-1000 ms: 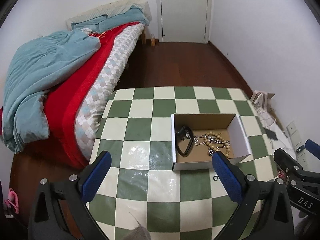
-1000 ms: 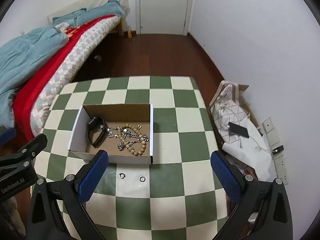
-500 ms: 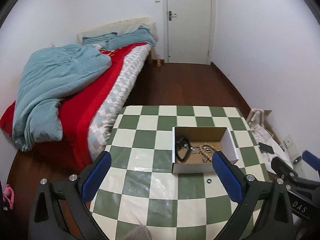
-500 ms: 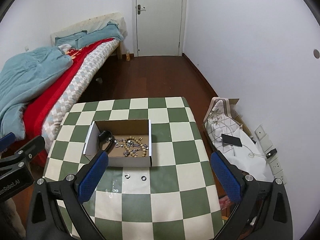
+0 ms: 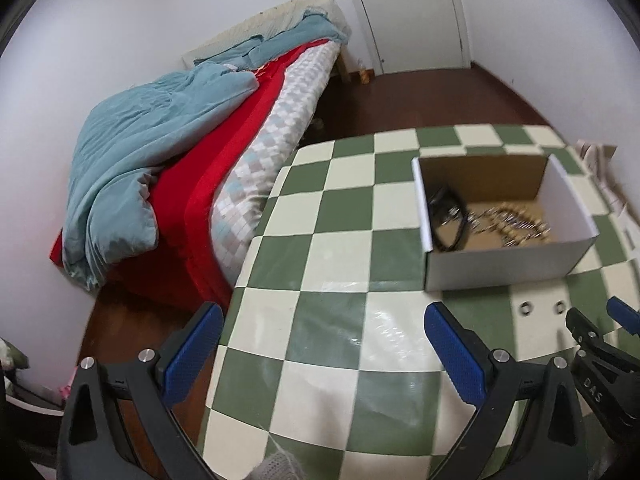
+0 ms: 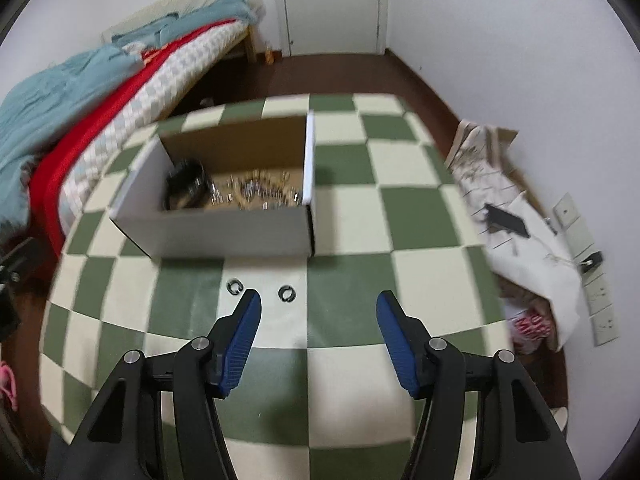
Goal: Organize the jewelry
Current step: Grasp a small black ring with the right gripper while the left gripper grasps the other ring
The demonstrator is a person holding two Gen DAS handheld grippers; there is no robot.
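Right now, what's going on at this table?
A person holds two grippers over the checkered table, sorting jewelry. The open cardboard box already holds a dark band and a tangle of beads and chain. Two small rings lie on the table in front of it. The right gripper hangs open just short of them; the left gripper is open too, holding nothing.

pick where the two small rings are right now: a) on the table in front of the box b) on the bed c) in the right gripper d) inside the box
a: both rings lie on the table just in front of the box, ahead of the open, empty right gripper.
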